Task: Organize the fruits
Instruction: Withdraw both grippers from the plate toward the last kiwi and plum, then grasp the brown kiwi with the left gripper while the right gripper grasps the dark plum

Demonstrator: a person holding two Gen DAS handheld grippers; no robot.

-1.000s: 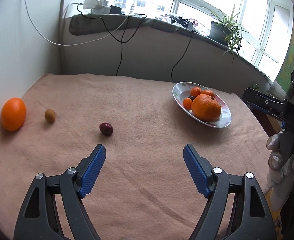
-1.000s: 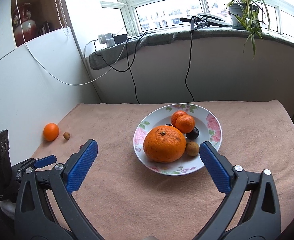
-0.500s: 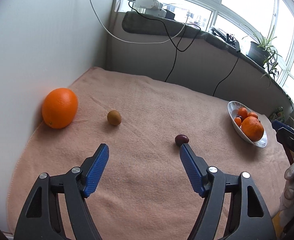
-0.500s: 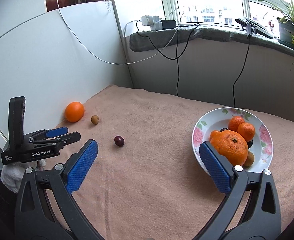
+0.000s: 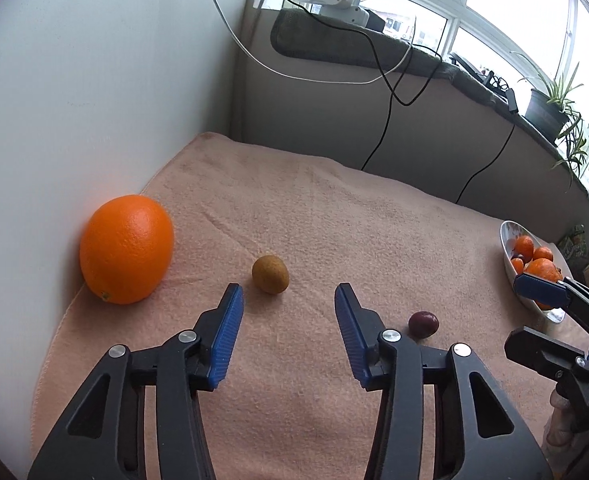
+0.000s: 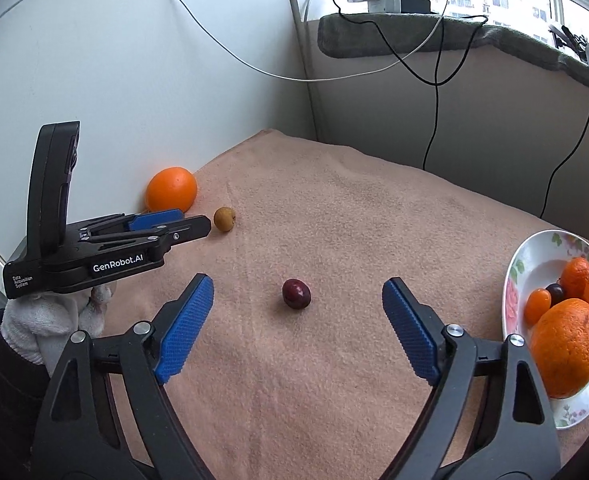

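Gathering the stray fruit onto the plate [image 6: 515,276] looks to be the step in hand, with 3 pieces left out on the pink cloth [image 6: 354,216] that covers the bench. Largest is the orange [image 5: 126,249], resting against the white wall at about 10 o'clock in the left wrist view; next the small brown fruit [image 5: 270,274], just ahead of the left tongs [image 5: 288,306] at 12 o'clock and a little left of their centre line; smallest the dark red fruit [image 6: 296,293], lying at 12 o'clock before the right tongs [image 6: 298,322] and nearly centred in their gap. The plate sits at 3 o'clock in the right wrist view and already holds a big orange, some smaller orange fruits and a dark one. Both tongs are spread wide and grip nothing; neither touches a fruit. My judgement is that each hand is lining up on its own target, the left on the brown fruit, the right on the red one. The next move calls for easing each pair forward and down until the blue pads [image 6: 184,328] flank the fruit, then closing gently, since small round pieces on soft cloth may roll away or squirt out of a hard pinch. The orange by the wall may need a wider grasp, and the wall leaves little room on its far side.
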